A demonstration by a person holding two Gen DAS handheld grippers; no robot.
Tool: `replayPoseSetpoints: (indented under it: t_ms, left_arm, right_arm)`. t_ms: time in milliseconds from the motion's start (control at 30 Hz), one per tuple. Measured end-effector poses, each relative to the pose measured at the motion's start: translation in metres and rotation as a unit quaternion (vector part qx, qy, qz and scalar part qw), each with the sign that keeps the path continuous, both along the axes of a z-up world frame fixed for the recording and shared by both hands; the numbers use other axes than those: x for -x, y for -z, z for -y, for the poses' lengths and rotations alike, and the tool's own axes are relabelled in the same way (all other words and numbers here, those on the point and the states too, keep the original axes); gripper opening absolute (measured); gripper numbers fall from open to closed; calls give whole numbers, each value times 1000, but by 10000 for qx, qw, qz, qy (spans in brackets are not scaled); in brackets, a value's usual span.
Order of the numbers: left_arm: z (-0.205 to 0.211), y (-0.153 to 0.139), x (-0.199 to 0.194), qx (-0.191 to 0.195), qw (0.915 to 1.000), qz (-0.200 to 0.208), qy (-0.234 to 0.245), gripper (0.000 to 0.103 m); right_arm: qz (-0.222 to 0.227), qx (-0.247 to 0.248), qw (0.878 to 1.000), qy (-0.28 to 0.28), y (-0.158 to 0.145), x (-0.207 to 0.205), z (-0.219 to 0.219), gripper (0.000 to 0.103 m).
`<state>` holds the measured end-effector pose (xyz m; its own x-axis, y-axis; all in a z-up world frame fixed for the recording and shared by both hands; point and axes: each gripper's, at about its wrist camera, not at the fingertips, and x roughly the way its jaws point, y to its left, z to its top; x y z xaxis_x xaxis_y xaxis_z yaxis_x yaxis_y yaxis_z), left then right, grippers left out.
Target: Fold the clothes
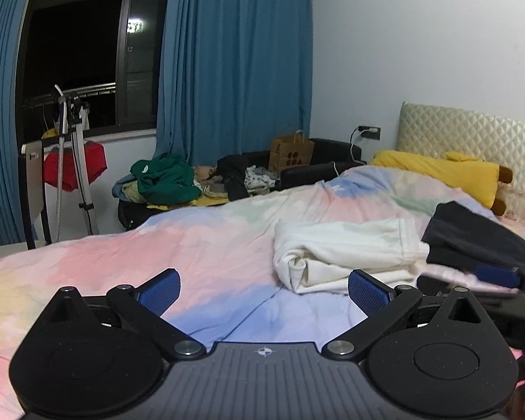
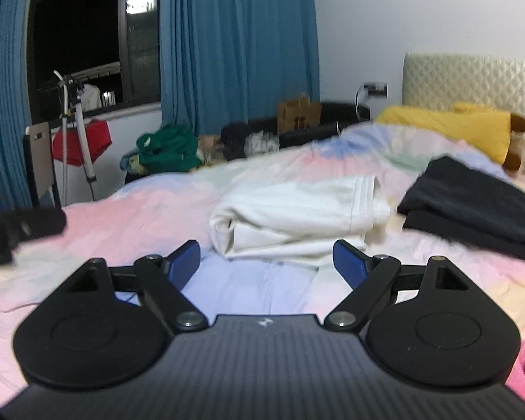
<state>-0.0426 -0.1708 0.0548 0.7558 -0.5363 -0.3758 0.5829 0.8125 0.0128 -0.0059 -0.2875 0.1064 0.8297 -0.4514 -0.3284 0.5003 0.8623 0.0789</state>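
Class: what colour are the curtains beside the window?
Blue curtains, clearest in the left wrist view.

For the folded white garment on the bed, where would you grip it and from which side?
Probably the near-left rolled fold of the white garment, approached from the camera side along the bed. There the layers bunch into a thick edge that stands clear of the bedding. The right gripper already faces it, open.

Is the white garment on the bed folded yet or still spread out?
Folded. The white garment lies as a compact stack of layers on the bed, beside a dark garment.
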Motion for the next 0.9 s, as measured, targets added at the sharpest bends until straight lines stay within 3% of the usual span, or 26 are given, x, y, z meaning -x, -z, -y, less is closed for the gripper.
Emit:
replayPoseSetpoints:
  t_ms: [400, 900]
  left_arm:
    - [0, 24, -15, -99, 9994, -344, -36, 103]
    - [-2, 25, -15, -119, 9993, -314, -136, 103]
  right_arm:
    - [-234, 11, 9995, 194, 5, -6, -3, 84]
    - [-346, 73, 9992, 184, 5, -7, -3, 84]
